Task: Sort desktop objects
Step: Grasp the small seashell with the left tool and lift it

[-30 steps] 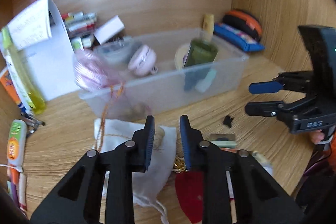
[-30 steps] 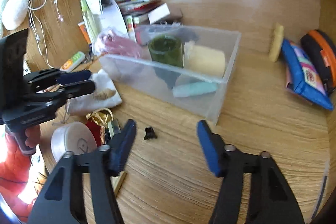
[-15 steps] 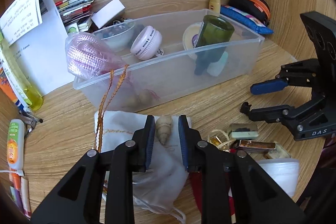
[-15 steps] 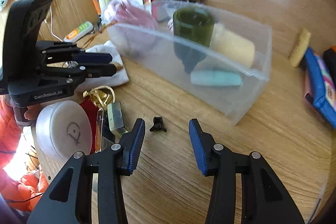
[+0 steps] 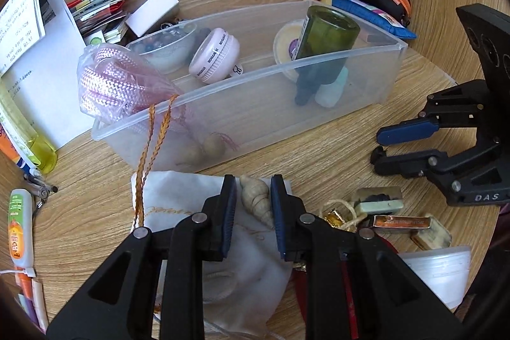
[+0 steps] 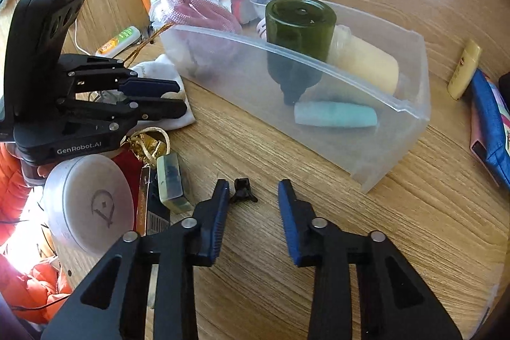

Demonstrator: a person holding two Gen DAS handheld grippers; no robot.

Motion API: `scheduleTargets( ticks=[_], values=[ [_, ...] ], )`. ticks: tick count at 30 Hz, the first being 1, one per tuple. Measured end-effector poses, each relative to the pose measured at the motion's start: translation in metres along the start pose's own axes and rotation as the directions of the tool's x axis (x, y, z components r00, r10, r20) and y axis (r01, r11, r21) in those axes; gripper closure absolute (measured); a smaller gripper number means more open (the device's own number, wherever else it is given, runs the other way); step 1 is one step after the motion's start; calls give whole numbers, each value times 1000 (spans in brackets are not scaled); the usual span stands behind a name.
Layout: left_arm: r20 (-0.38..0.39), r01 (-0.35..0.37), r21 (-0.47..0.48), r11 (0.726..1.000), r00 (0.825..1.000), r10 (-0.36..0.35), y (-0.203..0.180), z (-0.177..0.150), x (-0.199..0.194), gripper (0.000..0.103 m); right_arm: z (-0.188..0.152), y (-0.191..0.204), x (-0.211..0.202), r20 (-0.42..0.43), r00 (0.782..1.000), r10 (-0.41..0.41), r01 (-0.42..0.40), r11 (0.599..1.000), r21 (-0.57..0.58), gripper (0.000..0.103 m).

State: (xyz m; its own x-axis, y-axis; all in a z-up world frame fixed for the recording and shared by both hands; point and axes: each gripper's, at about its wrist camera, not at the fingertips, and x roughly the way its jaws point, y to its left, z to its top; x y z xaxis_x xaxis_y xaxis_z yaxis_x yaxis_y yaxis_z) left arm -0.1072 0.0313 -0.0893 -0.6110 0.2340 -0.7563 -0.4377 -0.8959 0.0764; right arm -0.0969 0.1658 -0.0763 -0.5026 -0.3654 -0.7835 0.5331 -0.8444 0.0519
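I have the left gripper [image 5: 253, 206] lowered over the white cloth pouch [image 5: 188, 212], with its jaws apart and the small spiral shell [image 5: 256, 199] standing between the two pads. The gap on each side is narrow, so I judge it is set this way to close on the shell with only a short squeeze; from this view I cannot tell if a pad already touches it. The shell lies flat on the pouch, just in front of the clear plastic bin [image 5: 287, 104]. Its long axis runs almost along the fingers, the blunt wide end toward the bin and the pointed tip back toward the gripper body, a little to the right. This is good for a grip across the narrow width. My right gripper [image 6: 253, 196] is low over the bare wooden desk [image 6: 350, 228], jaws wide apart, and the small black clip [image 6: 242, 190] lies between them, close to the left pad. It seems to be lined up for this clip, which would go to the bin too.
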Motion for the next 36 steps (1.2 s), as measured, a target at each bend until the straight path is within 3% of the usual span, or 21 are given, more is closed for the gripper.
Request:
scheduleTargets(
  ticks=[2,10,17,28,36],
  values=[
    [-2,0,0,1000,1000,0,0,0,0,86,0,2,0,0,1000,-1,1,1000,-3,88],
    [43,-49,8,999,998,48,-5,-2,-11,86,3,1,-5,24,1000,-16,16,1000,12,88],
    [78,-45,21,999,996,44,-11,2,-25,86,8,-8,-26,68,997,-29,26,999,46,88],
    [146,0,1,1000,989,0,-21,13,-45,86,18,-30,-78,170,982,-83,63,991,118,88],
    [196,44,0,999,980,-43,-27,31,-52,86,29,-39,-95,219,970,-106,80,989,126,88]
  ],
)
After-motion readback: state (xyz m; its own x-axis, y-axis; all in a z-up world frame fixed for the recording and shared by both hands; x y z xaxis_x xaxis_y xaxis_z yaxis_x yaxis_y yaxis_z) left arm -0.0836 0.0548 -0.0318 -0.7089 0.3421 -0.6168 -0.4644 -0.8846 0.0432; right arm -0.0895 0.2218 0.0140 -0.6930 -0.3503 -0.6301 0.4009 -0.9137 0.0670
